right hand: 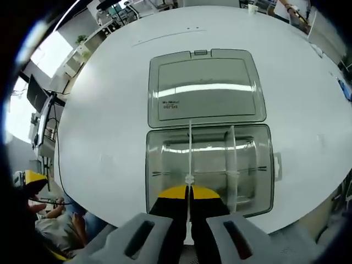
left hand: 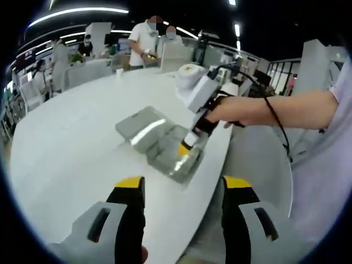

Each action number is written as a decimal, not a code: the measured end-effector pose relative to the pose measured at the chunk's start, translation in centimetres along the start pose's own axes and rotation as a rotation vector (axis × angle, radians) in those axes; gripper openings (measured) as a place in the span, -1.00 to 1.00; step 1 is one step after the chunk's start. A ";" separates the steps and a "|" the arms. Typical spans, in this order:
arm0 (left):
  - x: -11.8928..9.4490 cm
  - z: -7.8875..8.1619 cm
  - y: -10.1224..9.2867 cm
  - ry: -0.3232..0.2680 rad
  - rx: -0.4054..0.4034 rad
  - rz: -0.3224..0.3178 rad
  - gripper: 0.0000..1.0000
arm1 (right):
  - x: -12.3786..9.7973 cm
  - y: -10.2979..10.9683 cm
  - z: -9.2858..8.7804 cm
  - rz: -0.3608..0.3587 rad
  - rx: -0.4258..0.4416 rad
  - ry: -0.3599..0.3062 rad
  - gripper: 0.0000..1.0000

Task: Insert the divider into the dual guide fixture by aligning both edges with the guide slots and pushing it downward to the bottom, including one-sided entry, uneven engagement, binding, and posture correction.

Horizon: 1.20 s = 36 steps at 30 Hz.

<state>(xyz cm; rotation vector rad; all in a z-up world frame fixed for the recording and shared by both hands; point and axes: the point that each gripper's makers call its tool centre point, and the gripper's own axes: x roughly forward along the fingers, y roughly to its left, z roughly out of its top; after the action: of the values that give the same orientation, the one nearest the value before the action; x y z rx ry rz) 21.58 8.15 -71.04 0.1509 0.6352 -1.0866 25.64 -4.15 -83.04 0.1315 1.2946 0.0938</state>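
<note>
two thin clear plastic divider plates stand across the clear rectangular plastic box [right hand: 209, 168], whose hinged lid [right hand: 204, 88] lies flat open on the round white worktop [right hand: 110, 110] at twelve o'clock of the box in the right gripper view. the right gripper [right hand: 188, 193] has its yellow-tipped fingers [right hand: 173, 192] pressed together on the left divider [right hand: 190, 148], pinching its near edge; that plate runs as a thin line from the fingers to the box's far wall. the second divider [right hand: 232, 159] stands at three o'clock of it, apparently already seated.

whether both edges of the held plate sit in their guide slots cannot be read from here. the risk, as i judge it, is uneven entry: the grip is at one end only, so a downward push could drive the near edge deeper than the far one, cocking the plate until it binds. forcing it then could bow the thin plastic or jump it out of a slot. levelling first, then pressing evenly, looks safer.

in the left gripper view the box [left hand: 165, 140] sits near the worktop's edge at the picture's centre, with the right gripper [left hand: 187, 147] down in it. the left gripper [left hand: 184, 190] hangs apart from it, fingers [left hand: 129, 190] spread and holding nothing. with the box unbraced, a hard push may slide or tip it toward the edge.
</note>
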 end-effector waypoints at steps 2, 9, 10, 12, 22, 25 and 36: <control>0.0 0.0 0.0 0.000 0.000 0.000 0.08 | 0.1 0.0 0.0 -0.003 -0.003 0.003 -1.00; 0.1 -0.1 0.1 0.001 0.000 -0.001 0.07 | -0.2 0.0 0.3 -0.016 -0.029 0.013 -1.00; 0.1 0.0 0.1 -0.003 0.000 -0.002 0.07 | -0.2 -0.1 0.3 -0.017 -0.031 0.015 -1.00; 0.1 0.1 0.0 -0.009 0.000 -0.004 0.07 | -0.2 -0.2 0.4 -0.022 -0.035 0.018 -1.00; 0.0 0.1 0.1 -0.015 -0.001 -0.005 0.06 | -0.3 -0.1 0.4 -0.027 -0.031 0.025 -1.00; -0.1 -0.1 0.1 -0.013 -0.003 -0.004 0.06 | -0.3 0.0 0.4 -0.026 -0.026 0.025 -1.00; 0.0 0.0 0.2 -0.016 -0.006 -0.004 0.06 | 0.4 -0.3 0.3 -0.029 -0.022 0.040 -1.00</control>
<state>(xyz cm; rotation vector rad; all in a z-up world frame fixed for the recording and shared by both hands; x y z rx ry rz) 21.76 8.26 -71.07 0.1353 0.6242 -1.0886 26.04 -4.39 -83.41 0.0925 1.3348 0.0860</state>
